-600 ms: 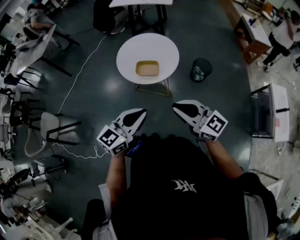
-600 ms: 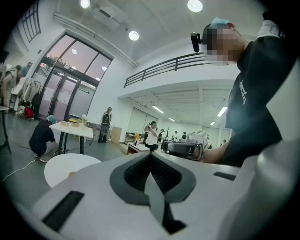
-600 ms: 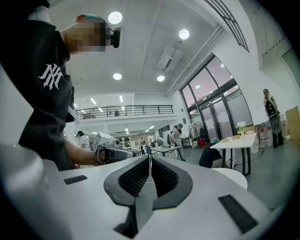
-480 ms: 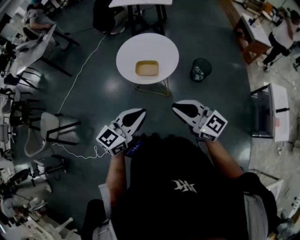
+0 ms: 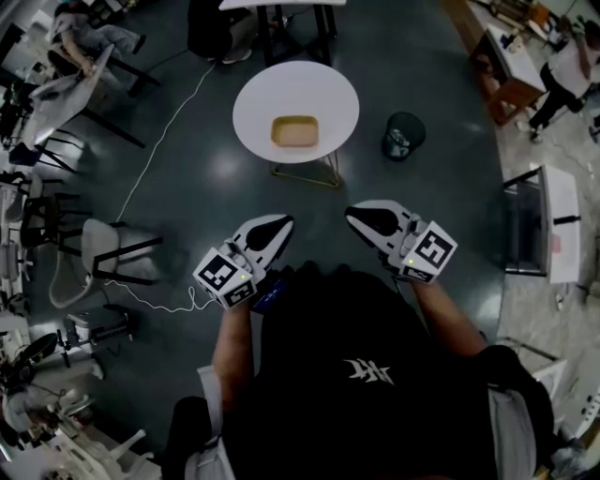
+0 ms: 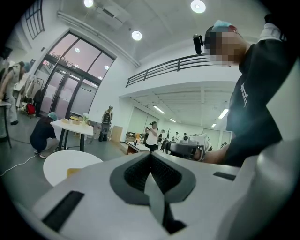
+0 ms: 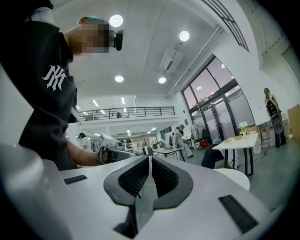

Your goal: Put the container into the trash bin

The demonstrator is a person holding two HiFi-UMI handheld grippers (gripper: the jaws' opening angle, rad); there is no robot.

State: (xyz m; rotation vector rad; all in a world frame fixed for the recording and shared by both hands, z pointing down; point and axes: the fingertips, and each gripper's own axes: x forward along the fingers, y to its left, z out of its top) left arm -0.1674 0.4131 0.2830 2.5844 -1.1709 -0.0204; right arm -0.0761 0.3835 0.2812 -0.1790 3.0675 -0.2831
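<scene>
A tan rectangular container (image 5: 294, 132) lies on the round white table (image 5: 328, 81) ahead of me; its edge (image 6: 72, 172) peeks over the left gripper's body in the left gripper view. A dark mesh trash bin (image 5: 403, 137) stands on the floor right of the table. My left gripper (image 5: 278, 223) and right gripper (image 5: 353, 215) are held close to my body, well short of the table, tips turned toward each other. Both are shut with nothing between the jaws, as the left gripper (image 6: 151, 153) and right gripper (image 7: 149, 156) show in their own views.
Chairs (image 5: 112, 251) and a white cable (image 5: 155, 159) lie on the floor at the left. Desks (image 5: 544, 225) stand at the right, and a person (image 5: 562, 75) stands at the far right. Another table (image 5: 281, 14) is beyond the round one.
The scene has shifted slightly down in the head view; the table sits a little higher in frame. Both grippers stay where they were, still shut.
</scene>
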